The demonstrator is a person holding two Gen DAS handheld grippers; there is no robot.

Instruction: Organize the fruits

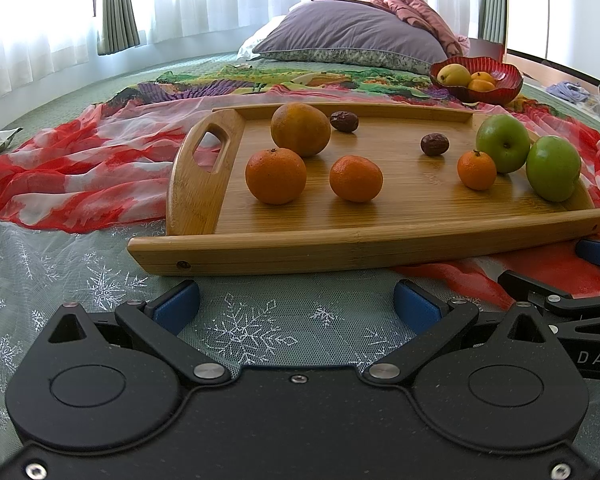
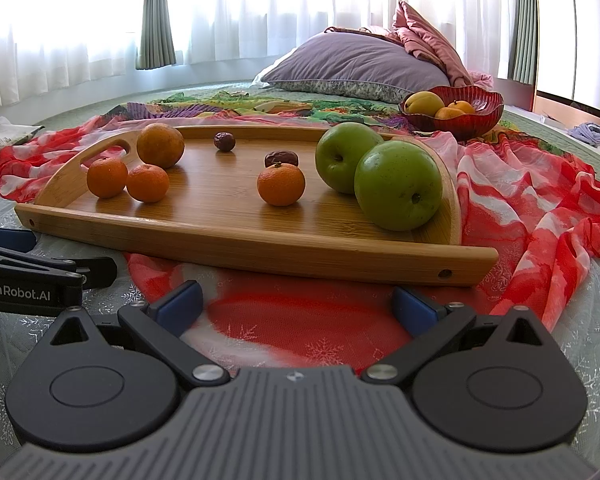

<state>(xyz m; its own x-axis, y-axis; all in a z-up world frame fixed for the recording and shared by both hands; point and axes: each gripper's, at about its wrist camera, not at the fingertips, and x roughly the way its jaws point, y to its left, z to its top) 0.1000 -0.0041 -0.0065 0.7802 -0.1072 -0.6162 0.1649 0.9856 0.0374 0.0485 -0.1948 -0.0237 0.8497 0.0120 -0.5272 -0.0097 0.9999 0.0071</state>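
Note:
A wooden tray (image 1: 340, 246) (image 2: 260, 240) lies on the bed with loose fruit on it: a large orange (image 1: 300, 129) (image 2: 160, 145), three small mandarins (image 1: 276, 176) (image 1: 356, 178) (image 1: 477, 169) (image 2: 281, 184), two green apples (image 1: 503, 143) (image 1: 553, 168) (image 2: 344, 156) (image 2: 398, 185) and two dark red dates (image 1: 344, 121) (image 1: 435, 144) (image 2: 225, 141). A red glass bowl (image 1: 500, 88) (image 2: 480, 120) behind the tray holds a yellow fruit and mandarins. My left gripper (image 1: 298, 306) and right gripper (image 2: 298, 306) both stand open in front of the tray's near edge, holding nothing.
A red-and-white scarf (image 1: 80, 168) (image 2: 540, 208) and a colourful cloth spread under and around the tray. A purple pillow (image 1: 352, 36) (image 2: 356, 64) and a pink quilt lie behind. White lace covers the bed near me. Curtains hang at the window.

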